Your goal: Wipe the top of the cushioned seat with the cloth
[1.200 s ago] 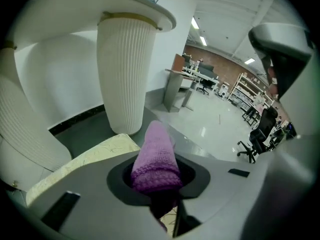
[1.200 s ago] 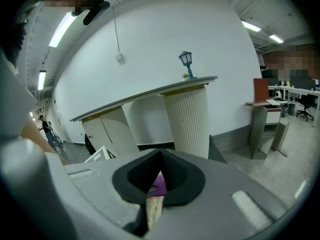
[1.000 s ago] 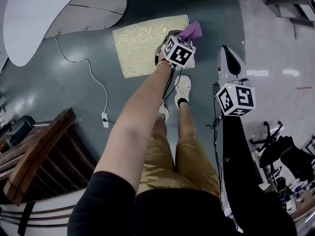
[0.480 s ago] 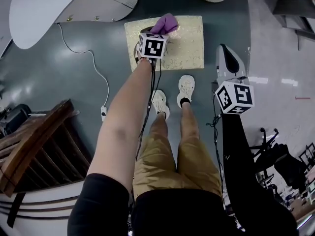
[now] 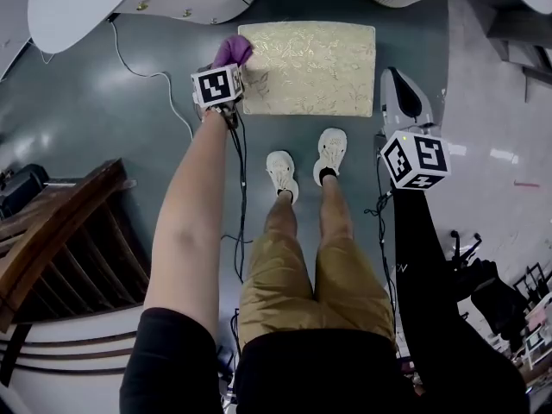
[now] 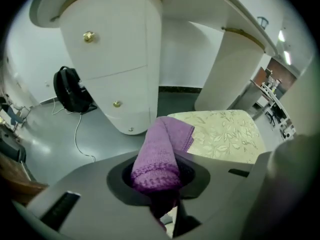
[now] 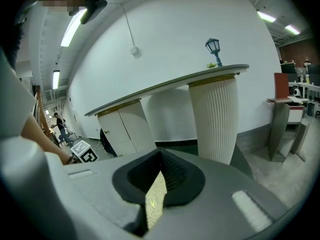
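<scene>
Fully outstretched, left gripper (image 5: 226,69) pinches cloth (image 5: 231,51) at corner of seat (image 5: 310,57).

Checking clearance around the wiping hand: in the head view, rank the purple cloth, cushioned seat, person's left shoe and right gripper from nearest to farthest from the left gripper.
1. Purple cloth: clamped in the left gripper itself.
2. Cushioned seat: just to its right, with the cloth at its left edge.
3. Left shoe: on the floor, on the person's side of the seat.
4. Right gripper: far right, past the seat's other end.
</scene>
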